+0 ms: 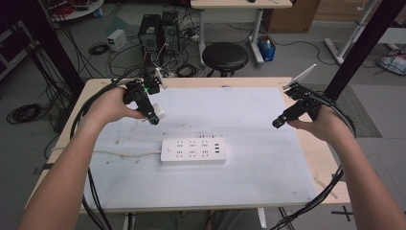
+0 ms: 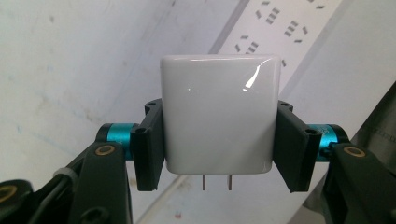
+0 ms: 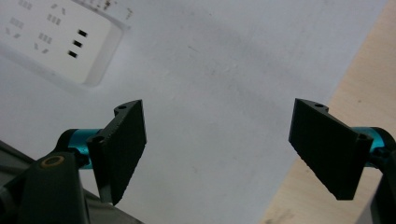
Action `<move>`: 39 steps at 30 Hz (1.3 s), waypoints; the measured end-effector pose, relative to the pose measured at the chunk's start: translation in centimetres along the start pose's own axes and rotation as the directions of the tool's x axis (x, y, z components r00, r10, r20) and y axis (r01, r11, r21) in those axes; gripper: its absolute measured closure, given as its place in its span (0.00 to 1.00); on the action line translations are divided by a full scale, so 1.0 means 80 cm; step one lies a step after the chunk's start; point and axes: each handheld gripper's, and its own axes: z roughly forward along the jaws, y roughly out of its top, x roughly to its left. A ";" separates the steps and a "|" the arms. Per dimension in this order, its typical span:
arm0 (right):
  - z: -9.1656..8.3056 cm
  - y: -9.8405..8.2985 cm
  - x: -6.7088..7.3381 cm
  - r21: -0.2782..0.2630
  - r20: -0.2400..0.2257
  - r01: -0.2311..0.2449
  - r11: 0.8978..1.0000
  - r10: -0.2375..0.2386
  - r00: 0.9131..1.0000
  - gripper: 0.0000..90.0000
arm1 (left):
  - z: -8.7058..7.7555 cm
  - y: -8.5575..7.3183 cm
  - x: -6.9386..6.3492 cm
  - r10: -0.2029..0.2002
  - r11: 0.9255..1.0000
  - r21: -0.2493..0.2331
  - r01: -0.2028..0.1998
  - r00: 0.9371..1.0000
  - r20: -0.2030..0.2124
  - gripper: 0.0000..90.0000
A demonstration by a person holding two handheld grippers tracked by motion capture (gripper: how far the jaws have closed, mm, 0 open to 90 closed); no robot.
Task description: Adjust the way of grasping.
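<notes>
A white power strip (image 1: 193, 150) lies flat on the white mat, its cord running off to the left. My left gripper (image 1: 154, 118) hovers above and to the left of it, shut on a white plug adapter (image 2: 218, 114) whose two metal prongs (image 2: 217, 182) point toward the camera side. The adapter (image 1: 158, 114) shows as a small white block at the jaw tips. The power strip (image 2: 285, 28) sits beyond it in the left gripper view. My right gripper (image 1: 278, 122) hangs over the mat's right side, open and empty (image 3: 219, 154), with the strip's end (image 3: 60, 37) at upper left.
The white mat (image 1: 249, 120) covers most of the wooden table (image 1: 330, 163). Cables trail from both grippers over the table's left and right edges. A black stool (image 1: 225, 56) and computers stand on the floor beyond the far edge.
</notes>
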 end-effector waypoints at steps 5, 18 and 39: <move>0.000 -0.003 0.005 0.004 -0.109 -0.083 0.997 0.083 0.991 0.21 | 0.003 -0.001 -0.017 0.103 0.982 -0.163 -0.097 0.994 0.029 0.47; 0.010 0.009 0.036 -0.020 -0.519 -0.259 0.966 0.211 0.828 0.21 | 0.037 0.018 -0.070 0.274 0.860 -0.454 -0.232 0.961 0.030 0.47; 0.045 0.036 0.100 0.056 -0.673 -0.271 0.961 0.237 0.701 0.44 | 0.073 0.076 -0.136 0.399 0.748 -0.566 -0.346 0.916 -0.033 0.47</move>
